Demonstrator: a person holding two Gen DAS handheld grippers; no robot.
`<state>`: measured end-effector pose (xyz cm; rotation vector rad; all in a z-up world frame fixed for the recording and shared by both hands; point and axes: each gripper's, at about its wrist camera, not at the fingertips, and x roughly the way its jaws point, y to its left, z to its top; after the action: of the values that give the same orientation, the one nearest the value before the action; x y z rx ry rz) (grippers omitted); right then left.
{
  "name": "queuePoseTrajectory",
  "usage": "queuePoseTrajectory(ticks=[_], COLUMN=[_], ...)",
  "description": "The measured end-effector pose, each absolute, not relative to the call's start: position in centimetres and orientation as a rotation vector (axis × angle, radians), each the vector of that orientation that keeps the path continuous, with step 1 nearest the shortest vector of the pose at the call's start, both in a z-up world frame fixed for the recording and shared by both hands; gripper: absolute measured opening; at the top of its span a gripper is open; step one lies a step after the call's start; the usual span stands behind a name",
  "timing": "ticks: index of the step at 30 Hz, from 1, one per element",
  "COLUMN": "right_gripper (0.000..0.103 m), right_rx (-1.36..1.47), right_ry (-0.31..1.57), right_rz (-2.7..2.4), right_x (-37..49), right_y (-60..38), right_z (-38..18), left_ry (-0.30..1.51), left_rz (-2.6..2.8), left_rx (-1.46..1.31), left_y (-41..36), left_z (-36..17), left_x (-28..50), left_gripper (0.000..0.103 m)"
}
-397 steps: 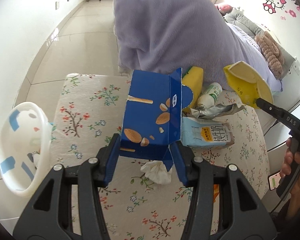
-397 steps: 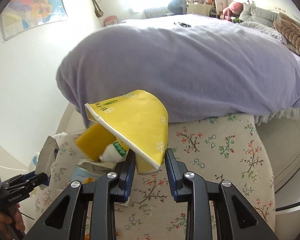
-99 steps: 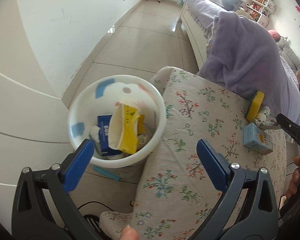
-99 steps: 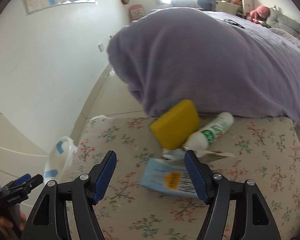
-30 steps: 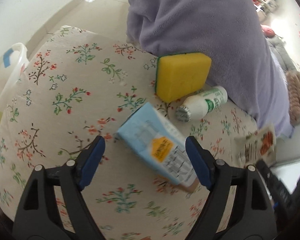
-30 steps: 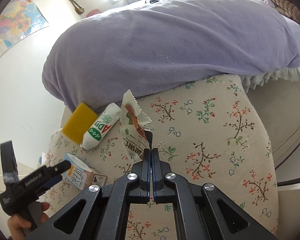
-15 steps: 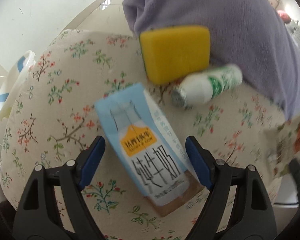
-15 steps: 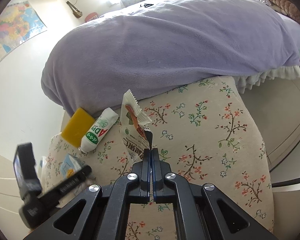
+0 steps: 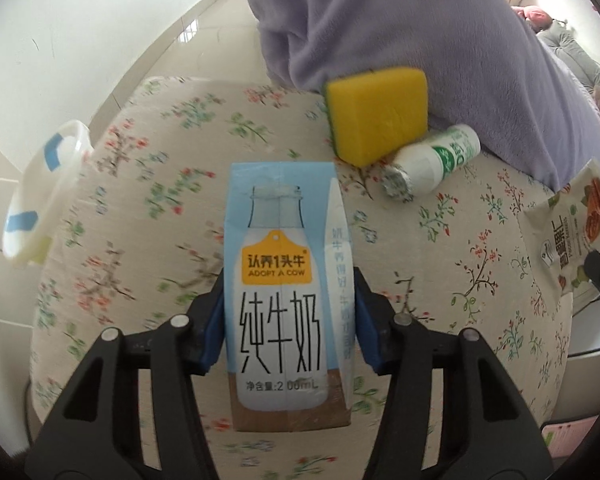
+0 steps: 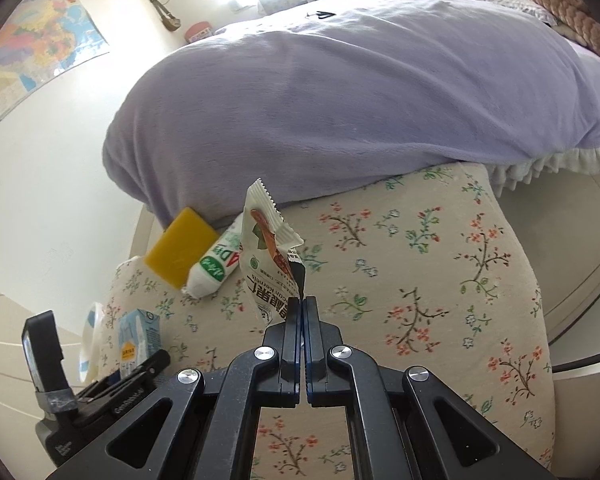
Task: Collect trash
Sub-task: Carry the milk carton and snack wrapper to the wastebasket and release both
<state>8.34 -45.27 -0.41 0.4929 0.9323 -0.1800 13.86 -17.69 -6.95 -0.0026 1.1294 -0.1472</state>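
1. Closing just now, the left gripper [image 9: 288, 320] is pressed against the milk carton [image 9: 284, 292] on the floral table [image 9: 140, 208].
2. A snack wrapper [image 10: 268, 264] is pinched in the fully closed right gripper [image 10: 301, 312].
3. Left uncollected: sponge [image 9: 378, 118], small bottle [image 9: 432, 164]; the bin [image 9: 40, 196] is seen at the table's edge.

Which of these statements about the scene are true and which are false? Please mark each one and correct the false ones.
1. The left gripper has the milk carton between its pads. True.
2. The right gripper is open and empty. False: it is shut on the snack wrapper.
3. The yellow sponge leans against the purple blanket. True.
4. The white bottle stands upright. False: it lies on its side.
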Motion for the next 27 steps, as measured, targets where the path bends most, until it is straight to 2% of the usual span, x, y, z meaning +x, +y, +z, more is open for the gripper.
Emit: queuePoseTrajectory(ticks=[27], right_gripper=[0.002], right_rx=[0.368], right_ry=[0.919], right_rz=[0.025], right_x=[14.2], right_y=[-32.1], right_z=[1.2], left_ry=[1.023], left_rz=[-0.06], left_rx=[-0.159], left_y=[-3.3], left_z=[-3.3], left_x=[18.3], left_gripper=[0.056])
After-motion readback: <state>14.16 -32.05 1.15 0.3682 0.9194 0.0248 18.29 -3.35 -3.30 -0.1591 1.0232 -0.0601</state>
